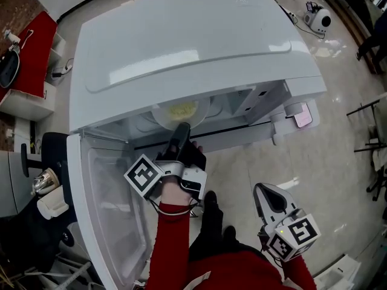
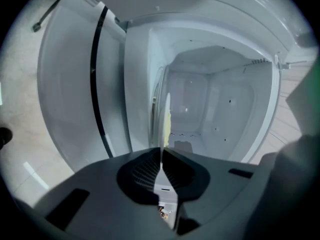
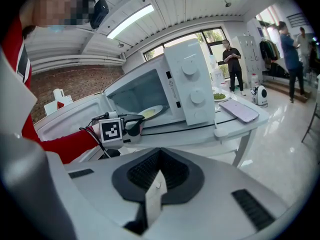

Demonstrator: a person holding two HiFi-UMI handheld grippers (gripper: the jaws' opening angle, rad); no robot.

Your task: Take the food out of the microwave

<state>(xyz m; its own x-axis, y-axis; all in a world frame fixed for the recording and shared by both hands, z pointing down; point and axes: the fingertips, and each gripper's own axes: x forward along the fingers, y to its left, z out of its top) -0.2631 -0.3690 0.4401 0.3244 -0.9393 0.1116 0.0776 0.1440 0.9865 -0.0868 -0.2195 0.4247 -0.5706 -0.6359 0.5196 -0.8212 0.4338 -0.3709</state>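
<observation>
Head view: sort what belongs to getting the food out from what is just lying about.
Job: microwave, its open door, plate, food, left gripper shut on the plate.
Lying about: phone on the table, white gadget on the floor, right gripper, idle.

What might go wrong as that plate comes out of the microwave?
1. The left gripper pinches the plate only at its near rim, so the plate may tip and spill the yellow food as it leaves the microwave.
2. The right gripper hangs low, jaws together, away from the plate, so nothing would catch a slip.
</observation>
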